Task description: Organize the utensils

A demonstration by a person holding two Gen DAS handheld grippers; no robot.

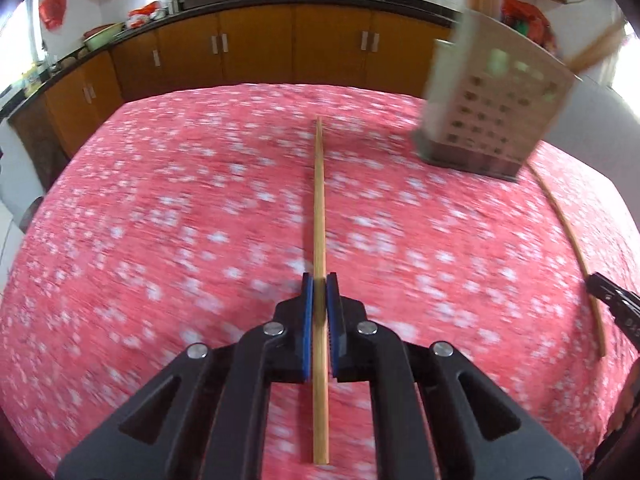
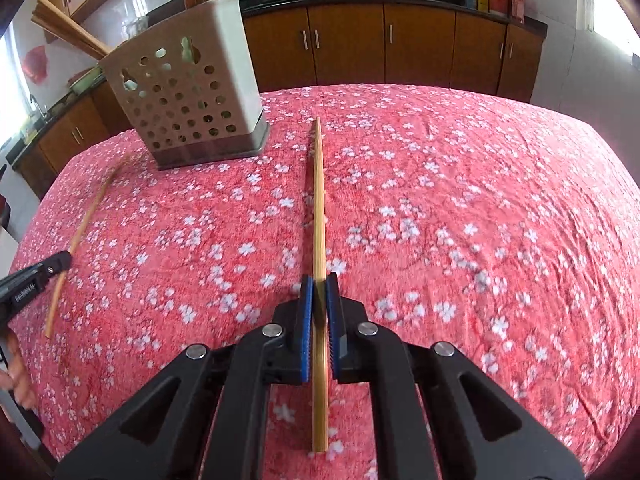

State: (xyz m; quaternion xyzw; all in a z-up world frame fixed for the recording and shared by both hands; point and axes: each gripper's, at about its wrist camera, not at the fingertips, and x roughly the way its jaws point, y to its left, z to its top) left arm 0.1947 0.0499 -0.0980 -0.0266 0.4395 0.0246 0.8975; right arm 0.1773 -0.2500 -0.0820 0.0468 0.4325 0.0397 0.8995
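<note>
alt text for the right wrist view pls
The right gripper is shut on a bamboo chopstick that points forward over a red floral tablecloth. A perforated utensil holder with chopsticks stands far left; the left gripper holds another chopstick at the left edge.

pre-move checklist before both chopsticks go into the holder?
1. Left gripper shut on left chopstick: ok.
2. Right gripper shut on right chopstick: ok.
3. Each chopstick lies straight along its fingers: ok.
4. Utensil holder upright on the tablecloth: ok.
5. Room left in the holder, which already has chopsticks sticking out: cannot tell.
6. Left view sharp enough to aim: not ok, motion blur.
</note>
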